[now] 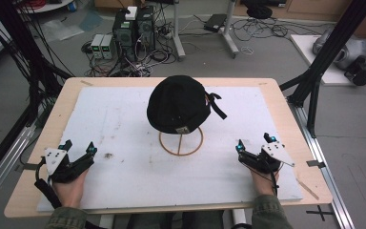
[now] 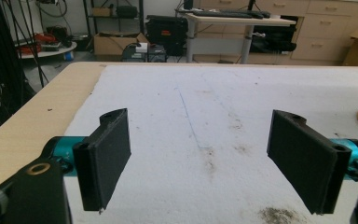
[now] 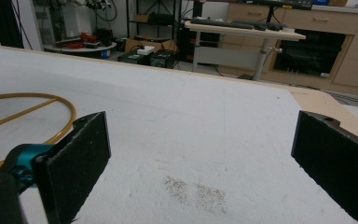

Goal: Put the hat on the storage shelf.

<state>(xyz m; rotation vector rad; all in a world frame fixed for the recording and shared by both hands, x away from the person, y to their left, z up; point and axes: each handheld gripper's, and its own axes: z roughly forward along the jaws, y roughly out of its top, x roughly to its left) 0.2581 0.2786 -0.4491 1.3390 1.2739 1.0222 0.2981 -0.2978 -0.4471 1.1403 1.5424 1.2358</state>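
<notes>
Black fabric cap [image 1: 178,105] sits on a round yellow wire stand [image 1: 181,141] mid-table; left gripper [image 1: 79,146] and right gripper [image 1: 254,141] both spread wide, empty, resting on the white foam mat [image 1: 124,124].

Even, diffuse overhead room light; no harsh glare. White mat [image 1: 124,124] bright, slightly washed. Black cap [image 1: 178,104] nearly featureless, detail lost in darkness; soft shadow falls beneath it around stand ring [image 1: 181,143]. High view soft, low resolution, mild bending at edges. Gripper views: near black pads [image 2: 107,156] slightly blurred, far room fairly sharp.
</notes>
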